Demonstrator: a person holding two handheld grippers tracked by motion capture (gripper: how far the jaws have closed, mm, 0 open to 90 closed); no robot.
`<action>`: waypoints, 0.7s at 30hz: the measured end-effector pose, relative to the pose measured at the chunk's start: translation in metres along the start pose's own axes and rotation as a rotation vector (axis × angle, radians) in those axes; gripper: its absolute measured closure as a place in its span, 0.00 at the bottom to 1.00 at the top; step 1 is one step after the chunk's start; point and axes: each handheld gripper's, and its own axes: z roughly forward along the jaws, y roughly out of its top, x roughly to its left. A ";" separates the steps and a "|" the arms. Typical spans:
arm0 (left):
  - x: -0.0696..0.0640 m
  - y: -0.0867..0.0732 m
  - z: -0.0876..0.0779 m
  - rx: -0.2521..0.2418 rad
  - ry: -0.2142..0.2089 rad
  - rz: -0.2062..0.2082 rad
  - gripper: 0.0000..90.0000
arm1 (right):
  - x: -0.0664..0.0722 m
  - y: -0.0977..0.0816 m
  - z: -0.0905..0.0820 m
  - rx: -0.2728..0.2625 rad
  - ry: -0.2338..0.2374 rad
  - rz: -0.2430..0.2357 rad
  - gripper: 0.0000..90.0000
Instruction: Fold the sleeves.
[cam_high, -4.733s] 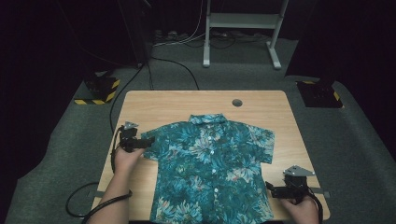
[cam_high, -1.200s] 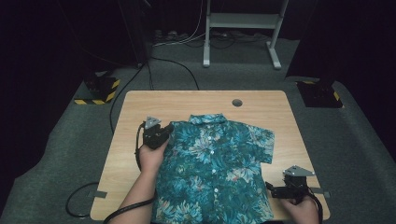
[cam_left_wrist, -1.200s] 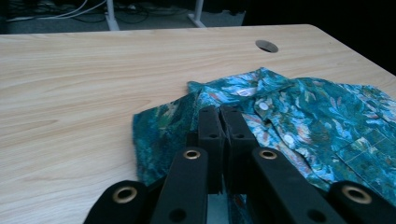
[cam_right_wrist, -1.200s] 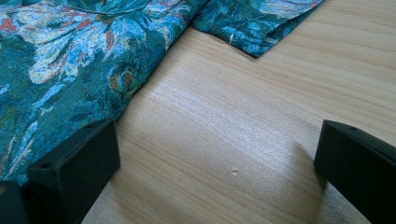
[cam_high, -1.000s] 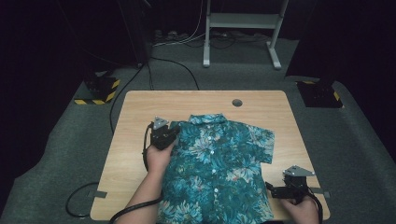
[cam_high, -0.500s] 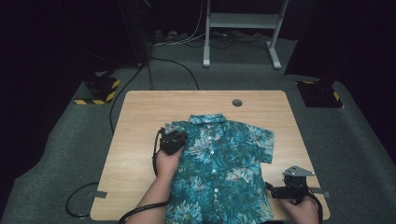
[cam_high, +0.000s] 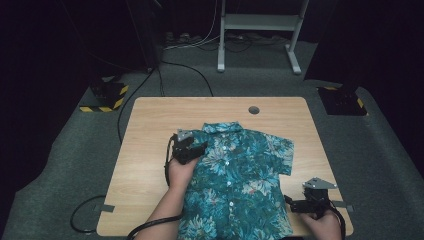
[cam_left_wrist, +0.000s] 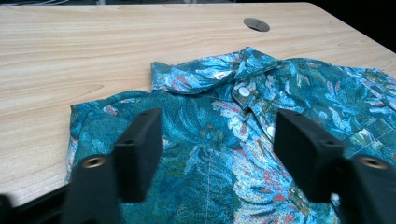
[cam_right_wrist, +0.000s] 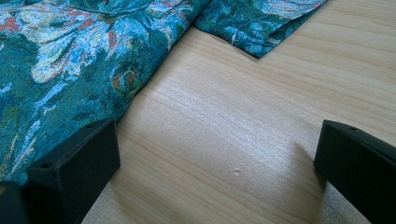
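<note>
A teal floral short-sleeved shirt (cam_high: 240, 175) lies face up on the wooden table (cam_high: 150, 130), collar toward the far edge. Its left sleeve is folded in over the body; the right sleeve (cam_high: 282, 152) is spread out. My left gripper (cam_high: 200, 148) hovers over the folded left shoulder, and in the left gripper view it (cam_left_wrist: 217, 140) is open just above the fabric (cam_left_wrist: 205, 121), below the collar (cam_left_wrist: 219, 74). My right gripper (cam_high: 290, 202) rests on the table by the shirt's lower right hem. It (cam_right_wrist: 219, 140) is open over bare wood, with the shirt edge (cam_right_wrist: 84, 60) at its left jaw.
A round cable hole (cam_high: 254, 110) sits near the table's far edge. On the carpet lie black cables (cam_high: 185, 67), a white desk frame (cam_high: 260, 30) at the back, and yellow-and-black striped blocks at the left (cam_high: 106, 96) and right (cam_high: 345, 100).
My left gripper has moved right from the table's left side onto the shirt, bringing the left sleeve folded in over the body. The right gripper has stayed still.
</note>
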 end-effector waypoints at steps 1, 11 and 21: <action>0.000 0.001 -0.001 0.000 0.000 0.002 0.29 | 0.000 0.000 0.000 0.000 0.000 0.000 0.00; 0.004 0.012 -0.015 0.001 -0.011 0.050 0.07 | 0.000 0.000 0.000 0.000 0.000 0.000 0.00; 0.015 0.007 -0.030 0.029 -0.040 0.054 0.03 | 0.000 0.000 0.000 0.000 0.000 0.000 0.00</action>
